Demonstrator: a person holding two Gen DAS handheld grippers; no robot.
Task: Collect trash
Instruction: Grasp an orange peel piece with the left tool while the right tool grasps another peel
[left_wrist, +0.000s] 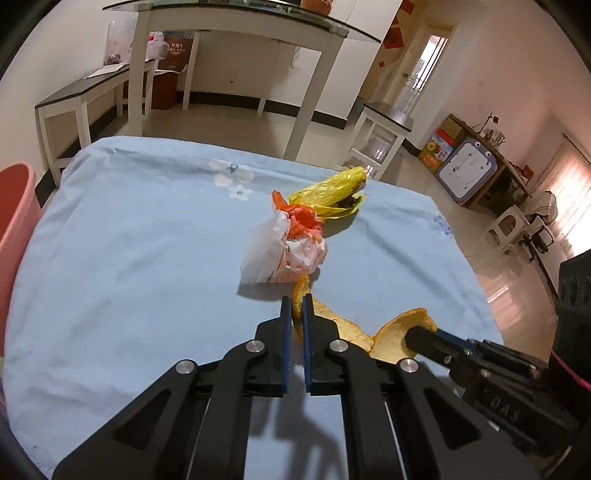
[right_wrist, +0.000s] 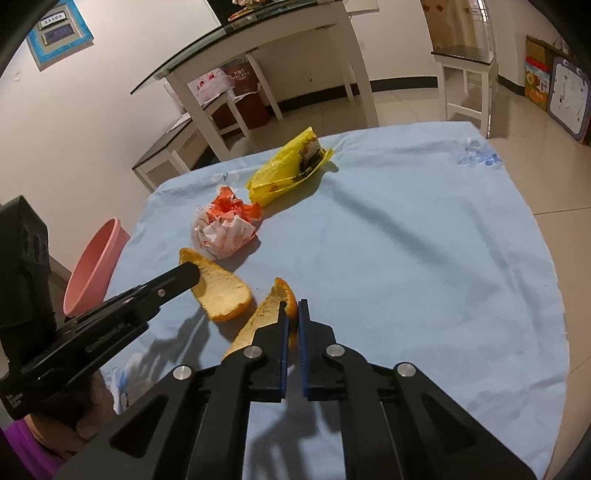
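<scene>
Two pieces of orange peel lie on the light blue tablecloth (left_wrist: 147, 240). In the left wrist view my left gripper (left_wrist: 296, 301) is shut on the upright end of one peel (left_wrist: 343, 326), and my right gripper (left_wrist: 413, 336) comes in from the right, pinching the other curled peel (left_wrist: 397, 332). From the right wrist, my right gripper (right_wrist: 293, 306) is shut on the edge of the near peel (right_wrist: 266, 314), while my left gripper (right_wrist: 190, 275) clamps the far peel (right_wrist: 225, 295). A crumpled white-and-orange bag (left_wrist: 284, 251) (right_wrist: 221, 232) and a yellow plastic bag (left_wrist: 328, 192) (right_wrist: 288, 170) lie beyond.
A pink bin (left_wrist: 14, 229) (right_wrist: 92, 266) stands beside the table's left edge. Behind the table are a glass-topped white table (left_wrist: 236, 22), a low bench (left_wrist: 85, 92) and a small white stool (left_wrist: 380, 125). A purple sleeve (right_wrist: 22, 443) shows at the lower left.
</scene>
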